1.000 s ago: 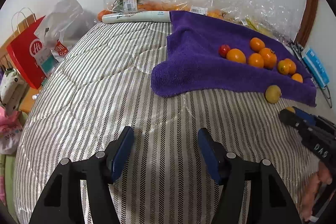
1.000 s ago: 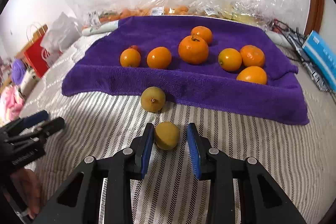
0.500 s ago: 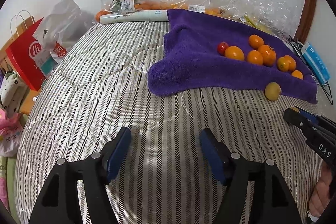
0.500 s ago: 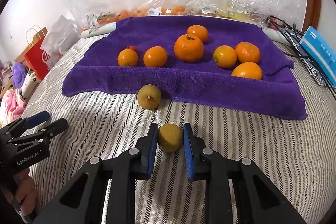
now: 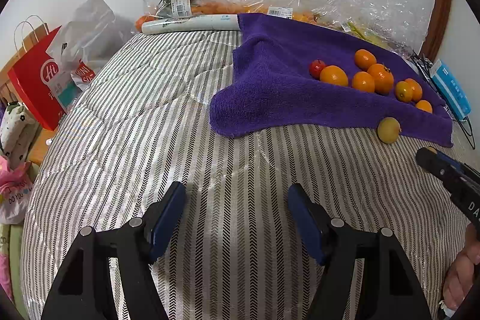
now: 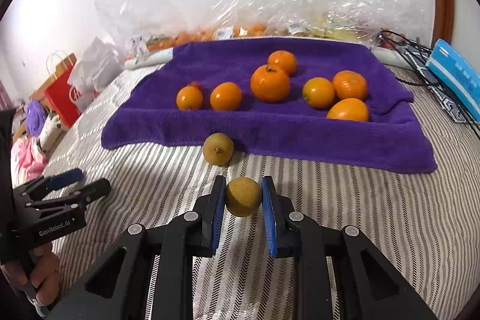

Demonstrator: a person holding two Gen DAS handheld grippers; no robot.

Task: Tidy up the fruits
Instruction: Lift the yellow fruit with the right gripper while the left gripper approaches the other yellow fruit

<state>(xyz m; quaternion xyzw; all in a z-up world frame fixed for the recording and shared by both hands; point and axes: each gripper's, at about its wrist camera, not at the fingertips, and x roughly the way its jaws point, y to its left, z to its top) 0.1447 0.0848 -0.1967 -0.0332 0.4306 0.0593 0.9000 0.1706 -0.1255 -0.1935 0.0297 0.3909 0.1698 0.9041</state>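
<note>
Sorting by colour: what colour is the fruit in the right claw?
Dull yellow-brown fruit, unlike the oranges on the towel; right wrist view shows it best.

The right gripper [image 6: 243, 197] points forward and down, its blue pads [image 6: 218, 212] pressed against both sides of a small round fruit. The left gripper [image 5: 237, 215] is tilted downward with its jaws standing apart and nothing between them. A hand [image 6: 42, 275] wraps the left gripper's handle from below, and fingers [image 5: 462, 275] show beneath the right gripper.
</note>
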